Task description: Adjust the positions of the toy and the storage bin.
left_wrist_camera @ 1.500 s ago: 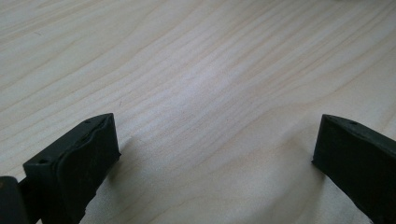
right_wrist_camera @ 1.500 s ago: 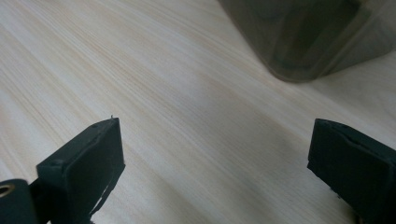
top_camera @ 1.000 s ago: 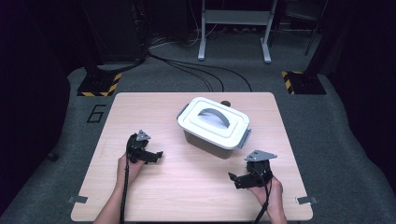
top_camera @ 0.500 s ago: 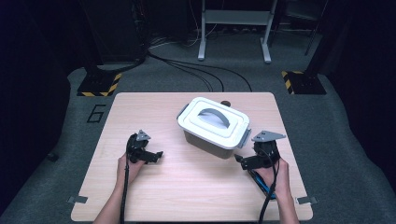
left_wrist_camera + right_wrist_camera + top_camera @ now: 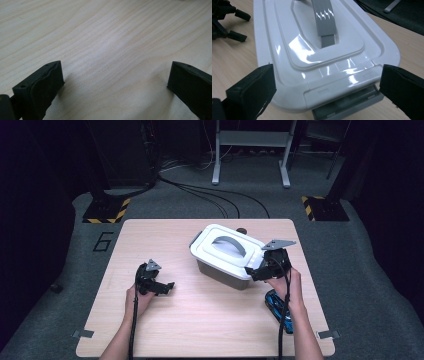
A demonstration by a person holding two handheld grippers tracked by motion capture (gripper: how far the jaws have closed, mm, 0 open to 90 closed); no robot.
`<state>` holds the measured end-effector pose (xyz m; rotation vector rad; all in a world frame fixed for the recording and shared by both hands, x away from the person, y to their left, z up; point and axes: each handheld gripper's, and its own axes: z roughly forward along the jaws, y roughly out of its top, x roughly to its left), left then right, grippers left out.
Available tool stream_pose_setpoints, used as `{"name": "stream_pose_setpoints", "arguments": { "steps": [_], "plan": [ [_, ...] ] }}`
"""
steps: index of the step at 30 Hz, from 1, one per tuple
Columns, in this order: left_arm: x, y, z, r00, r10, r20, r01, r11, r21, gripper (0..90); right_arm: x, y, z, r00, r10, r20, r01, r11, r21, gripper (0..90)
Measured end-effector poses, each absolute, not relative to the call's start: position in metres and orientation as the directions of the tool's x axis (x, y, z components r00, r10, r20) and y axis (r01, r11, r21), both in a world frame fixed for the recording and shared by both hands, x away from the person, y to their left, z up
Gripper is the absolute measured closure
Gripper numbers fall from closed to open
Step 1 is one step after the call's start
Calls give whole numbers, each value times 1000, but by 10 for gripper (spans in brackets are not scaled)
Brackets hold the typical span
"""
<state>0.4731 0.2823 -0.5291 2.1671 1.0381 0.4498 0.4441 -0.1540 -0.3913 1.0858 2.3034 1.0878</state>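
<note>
Right gripper (image 5: 256, 272) jaws wide apart, one each side of the near end of the box lid (image 5: 287, 32), not touching it; grey latch (image 5: 348, 103) sits between and just below them. Since a second ago this gripper has come up from the table's near right part to the right end of the storage box (image 5: 227, 257), and a blue toy car (image 5: 276, 305) now lies uncovered on the wood just behind the right hand (image 5: 285, 282).

Left gripper (image 5: 165, 286) jaws also apart, over bare table (image 5: 105, 37), nothing between them; unchanged from before, well left of the box, the left hand (image 5: 140, 295) behind it.

Box: white glossy lid, rounded corners, stepped raised centre panel with a recess, grey strap handle (image 5: 324, 21) running across it. Grey tub under the lid. Lid is on. Box sits skewed on the table, towards the far right of centre. A small dark thing just beyond the box, too small to tell.
</note>
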Motion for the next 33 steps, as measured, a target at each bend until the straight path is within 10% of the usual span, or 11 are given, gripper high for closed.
{"name": "stream_pose_setpoints", "arguments": {
  "steps": [21, 33],
  "plan": [
    [473, 282, -529, 621, 783, 16, 547, -448, 707, 1, 504, -122, -387, -720, 694, 2, 452, 466, 760, 650],
    [473, 282, -529, 620, 784, 18, 545, -446, 710, 1, 498, -115, -384, -650, 760, -14, 505, 445, 740, 663]
  ]
}}
